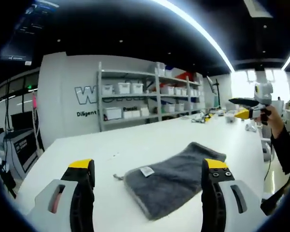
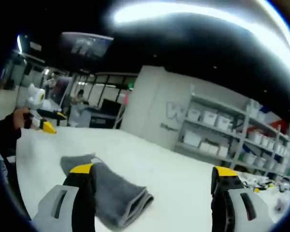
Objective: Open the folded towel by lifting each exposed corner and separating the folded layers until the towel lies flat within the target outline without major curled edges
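A grey folded towel point(image 1: 176, 176) with a white label point(image 1: 146, 170) lies on the white table point(image 1: 111, 145). In the left gripper view my left gripper point(image 1: 148, 165) is open, its jaws wide apart and above the table on the near side of the towel. My right gripper point(image 1: 246, 108) is held up in a hand at the far right, clear of the towel. The right gripper view shows the towel point(image 2: 113, 193) low and left, partly behind the left jaw. There my right gripper point(image 2: 153, 170) is open, and the left gripper point(image 2: 44, 124) hangs in a hand at the far left.
Metal shelves with white bins point(image 1: 135, 96) stand against the wall behind the table, and small items point(image 1: 203, 116) lie at its far end. The shelves point(image 2: 222, 135) also fill the right background. A dark sleeve point(image 1: 285, 145) reaches in past the table's right edge.
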`<state>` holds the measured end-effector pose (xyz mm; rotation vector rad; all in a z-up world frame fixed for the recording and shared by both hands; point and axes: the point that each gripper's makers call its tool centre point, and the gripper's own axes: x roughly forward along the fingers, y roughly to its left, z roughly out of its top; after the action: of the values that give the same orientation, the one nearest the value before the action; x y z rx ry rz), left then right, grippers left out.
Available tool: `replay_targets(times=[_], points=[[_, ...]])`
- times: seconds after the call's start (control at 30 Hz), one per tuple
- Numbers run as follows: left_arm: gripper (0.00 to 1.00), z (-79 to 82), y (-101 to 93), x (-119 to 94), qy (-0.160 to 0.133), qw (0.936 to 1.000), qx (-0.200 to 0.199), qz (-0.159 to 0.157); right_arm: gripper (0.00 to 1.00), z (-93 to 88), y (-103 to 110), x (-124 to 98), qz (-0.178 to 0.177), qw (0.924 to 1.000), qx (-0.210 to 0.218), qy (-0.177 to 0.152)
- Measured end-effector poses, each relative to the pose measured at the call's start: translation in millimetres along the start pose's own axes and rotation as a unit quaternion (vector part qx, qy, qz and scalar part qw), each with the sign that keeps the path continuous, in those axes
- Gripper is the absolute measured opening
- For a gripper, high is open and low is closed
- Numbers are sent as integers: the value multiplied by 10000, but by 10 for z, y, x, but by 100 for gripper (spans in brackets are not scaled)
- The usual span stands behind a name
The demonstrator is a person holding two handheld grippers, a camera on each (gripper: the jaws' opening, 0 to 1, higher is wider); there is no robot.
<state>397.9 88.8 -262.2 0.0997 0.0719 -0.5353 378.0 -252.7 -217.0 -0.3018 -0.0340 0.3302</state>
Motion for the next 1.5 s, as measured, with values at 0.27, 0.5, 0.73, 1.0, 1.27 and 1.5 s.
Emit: replay_targets(times=[0.27, 0.5, 0.73, 1.0, 1.27, 1.5], points=[[90, -59, 59, -141, 71, 9998, -128, -146, 99, -509, 118, -430, -175, 9979, 578, 251], [91, -168, 132, -152, 195, 9995, -116, -207, 99, -532, -17, -494, -400, 9972, 571, 287], [88, -252, 314, -130, 338, 9994, -36, 40, 99, -502, 65, -405, -298, 9981, 461, 275], [87, -358, 268, -78, 465, 9989, -72, -80, 99, -556, 60, -367, -304, 9979, 445, 358], [88, -577, 206, -41, 738, 9967, -339, -50, 97, -653, 102, -251, -327, 9969, 512, 502], [87, -651, 215, -43, 853, 9956, -394, -43, 98, -805, 133, -174, -341, 9948, 645, 705]])
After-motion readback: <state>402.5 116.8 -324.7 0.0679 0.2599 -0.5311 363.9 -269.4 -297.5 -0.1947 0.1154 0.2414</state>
